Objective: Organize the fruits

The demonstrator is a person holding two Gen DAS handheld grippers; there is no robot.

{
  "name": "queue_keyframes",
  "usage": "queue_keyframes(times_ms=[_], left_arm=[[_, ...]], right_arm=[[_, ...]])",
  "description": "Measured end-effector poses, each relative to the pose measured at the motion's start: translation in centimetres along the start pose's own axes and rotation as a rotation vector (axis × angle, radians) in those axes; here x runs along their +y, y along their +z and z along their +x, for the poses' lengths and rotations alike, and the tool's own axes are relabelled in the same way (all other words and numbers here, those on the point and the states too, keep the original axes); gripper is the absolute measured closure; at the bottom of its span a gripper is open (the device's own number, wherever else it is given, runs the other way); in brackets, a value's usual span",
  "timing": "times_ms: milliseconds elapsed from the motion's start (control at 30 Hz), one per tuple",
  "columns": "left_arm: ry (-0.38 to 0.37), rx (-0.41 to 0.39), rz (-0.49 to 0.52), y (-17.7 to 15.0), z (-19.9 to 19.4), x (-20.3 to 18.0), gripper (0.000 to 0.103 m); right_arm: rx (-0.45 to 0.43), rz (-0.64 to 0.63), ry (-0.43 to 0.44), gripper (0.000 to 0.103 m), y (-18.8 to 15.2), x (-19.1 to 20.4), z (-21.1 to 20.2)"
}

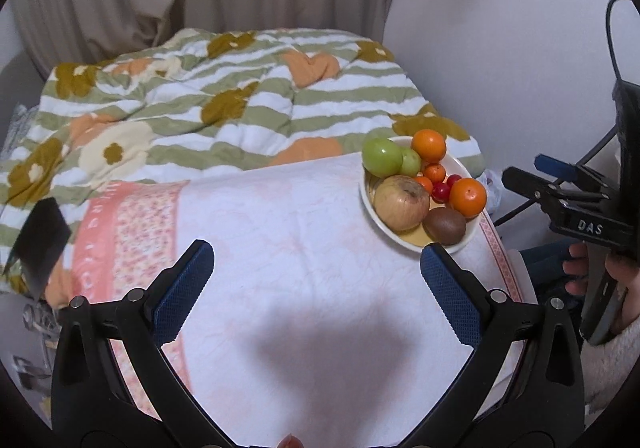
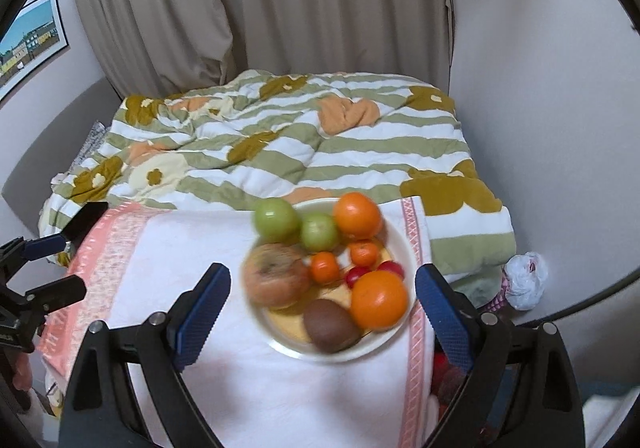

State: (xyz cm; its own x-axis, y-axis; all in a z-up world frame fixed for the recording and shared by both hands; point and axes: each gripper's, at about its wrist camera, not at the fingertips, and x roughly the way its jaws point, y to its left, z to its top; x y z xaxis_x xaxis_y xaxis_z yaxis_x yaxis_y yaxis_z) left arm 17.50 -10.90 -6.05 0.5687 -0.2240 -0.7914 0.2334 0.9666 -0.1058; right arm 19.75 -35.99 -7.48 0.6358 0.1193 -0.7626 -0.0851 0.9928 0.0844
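Altogether fruit [image 2: 354, 280] in bowl [image 2: 400, 344]

1. A white round plate [image 2: 400, 236] with a yellow inside stands on the white cloth, near its edge with the pink border.
2. Two green apples [image 2: 277, 221] lie side by side at the far rim, the left one bigger.
3. A large orange [image 2: 357, 215] sits right of them, and a second large orange [image 2: 379, 299] lies at the near right.
4. Two small oranges [image 2: 325, 267] are in the middle, with red cherry-like fruits [image 2: 354, 276] just beside them.
5. A brownish, spotted apple [image 2: 276, 275] lies at the left.
6. A brown kiwi [image 2: 331, 325] lies at the near rim, touching the near orange.
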Motion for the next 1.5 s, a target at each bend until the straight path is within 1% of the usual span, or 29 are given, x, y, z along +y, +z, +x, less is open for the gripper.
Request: queue_keyframes(times_ms=[200,300,433,600,700,1000,1500], left_arm=[[0.070,-0.058,-0.042,-2.0,-4.8,2.3,0.000],[0.096,-0.087,-0.065,-3.0,-6.7,3.3,0.000],[0.115,-0.118,-0.081,-4.3,-8.7,4.3,0.000],[0.148,-0.151,-0.067,-5.6,-10.4,4.3,0.000],[0.152,-0.166,-0.063,-6.2,-11.2,4.1,0.000],[0.159,-0.191,-0.066,-6.6,-11.8,4.0,0.000],[0.158,-0.197,-0.073,-6.7,-12.3,4.1,0.000]], right_arm=[[-0.004,0.005,-0.010,0.011,-1.4,4.4,-4.3],[-0.012,0.011,-0.023,0.011,-2.1,6.1,-5.7],[-0.045,-0.004,-0.065,0.011,-3.4,8.3,-7.7],[-0.059,-0.002,-0.082,0.011,-4.6,9.8,-8.9],[-0.069,0.011,-0.090,0.011,-5.0,10.1,-9.4],[-0.101,0.003,-0.111,0.011,-5.3,10.9,-10.4],[-0.112,0.001,-0.106,0.011,-5.3,11.1,-10.9]])
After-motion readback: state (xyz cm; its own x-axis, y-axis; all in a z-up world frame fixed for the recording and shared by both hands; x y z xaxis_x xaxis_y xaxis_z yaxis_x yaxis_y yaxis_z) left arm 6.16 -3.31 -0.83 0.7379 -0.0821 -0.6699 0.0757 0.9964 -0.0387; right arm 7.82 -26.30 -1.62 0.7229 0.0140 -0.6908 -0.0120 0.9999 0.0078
